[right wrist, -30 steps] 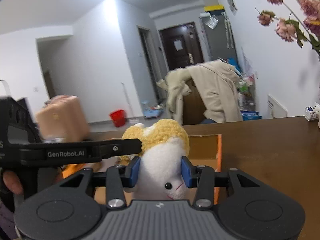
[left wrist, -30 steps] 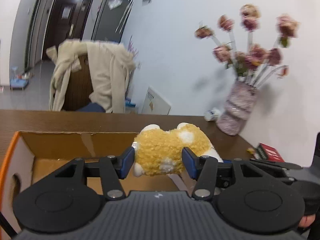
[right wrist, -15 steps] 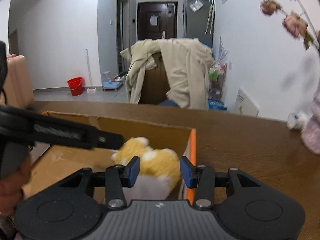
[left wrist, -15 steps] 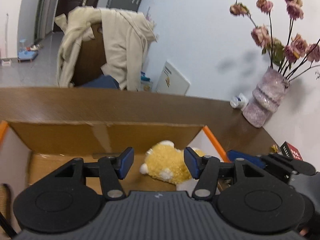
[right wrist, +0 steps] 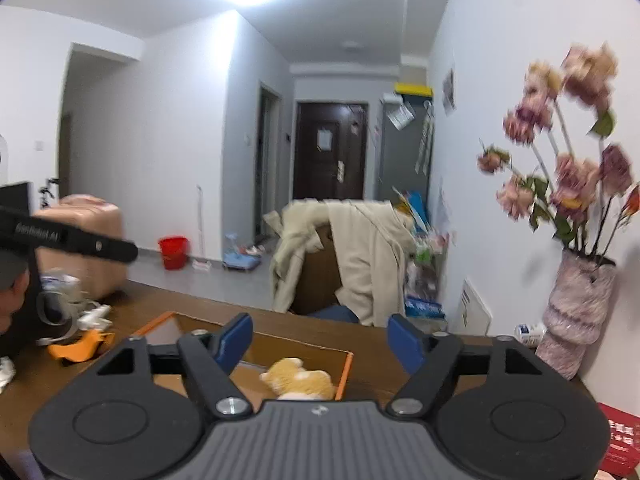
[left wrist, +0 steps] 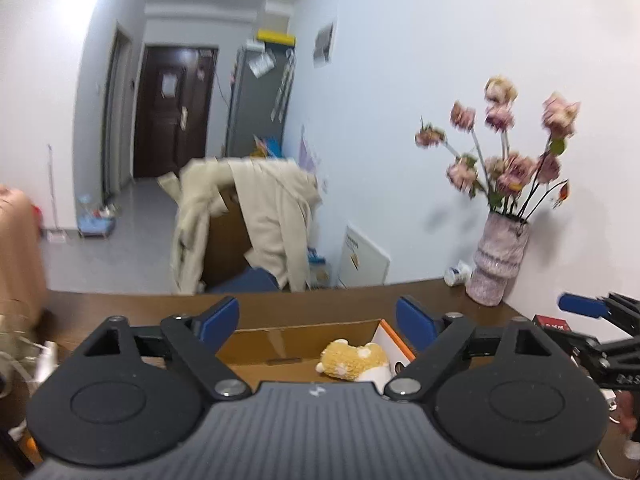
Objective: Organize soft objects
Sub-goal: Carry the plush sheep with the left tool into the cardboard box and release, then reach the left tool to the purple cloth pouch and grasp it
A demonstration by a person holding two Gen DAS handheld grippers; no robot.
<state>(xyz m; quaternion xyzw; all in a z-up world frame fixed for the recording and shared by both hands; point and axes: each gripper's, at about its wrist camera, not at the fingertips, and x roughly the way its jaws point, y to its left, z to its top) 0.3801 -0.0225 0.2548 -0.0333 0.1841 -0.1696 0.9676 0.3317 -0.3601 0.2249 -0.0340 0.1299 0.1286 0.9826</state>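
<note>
Yellow plush toy [left wrist: 354, 363] lies inside the cardboard box [left wrist: 280, 342], low centre of both frames, against the box's orange-edged side. Left gripper [left wrist: 318, 322] and right gripper [right wrist: 320, 338] hover above it, fingers spread wide, grasping nothing. For a clean step, lift both straight up, clear of the box walls, before seeking another soft item. Brown wooden table [right wrist: 420, 354] carries a vase of flowers [right wrist: 572, 312] at right; a coat-draped chair [left wrist: 248, 232] stands beyond

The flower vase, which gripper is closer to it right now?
Right. The vase looms large just right of the right gripper, while it sits farther off to the right of the left gripper.
</note>
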